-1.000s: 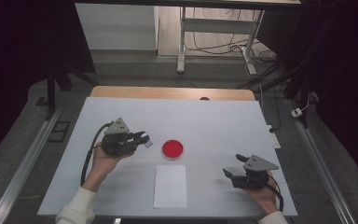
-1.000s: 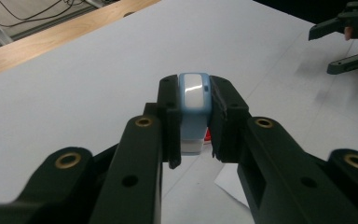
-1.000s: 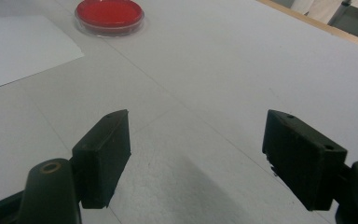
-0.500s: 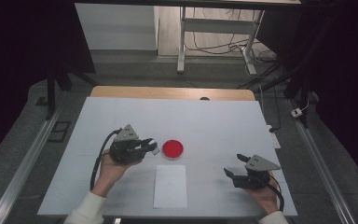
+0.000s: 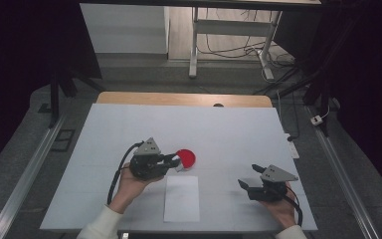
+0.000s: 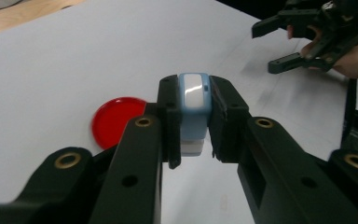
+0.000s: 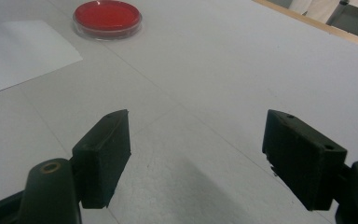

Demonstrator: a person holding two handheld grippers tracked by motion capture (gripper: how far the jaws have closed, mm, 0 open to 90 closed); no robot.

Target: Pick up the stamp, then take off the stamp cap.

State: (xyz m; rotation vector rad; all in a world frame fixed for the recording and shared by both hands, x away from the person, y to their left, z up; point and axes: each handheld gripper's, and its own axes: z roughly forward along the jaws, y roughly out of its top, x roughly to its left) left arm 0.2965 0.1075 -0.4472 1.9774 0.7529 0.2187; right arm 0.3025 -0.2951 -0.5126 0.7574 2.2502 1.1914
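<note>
The left claw (image 6: pixel 192 122) pinches a small blue and white block (image 6: pixel 194 112) tight between its jaws. It holds the block up just above the counter (image 5: pixel 229 129), right beside the red dish (image 5: pixel 185 158). The next move is likely to bring the block over the dish or down to the white paper (image 5: pixel 181 198) near it. The person should go slow and keep the squeeze firm, so the block does not slip or bump the dish. The right claw (image 5: pixel 251 185) is spread wide and holds nothing, resting well apart on the right.
</note>
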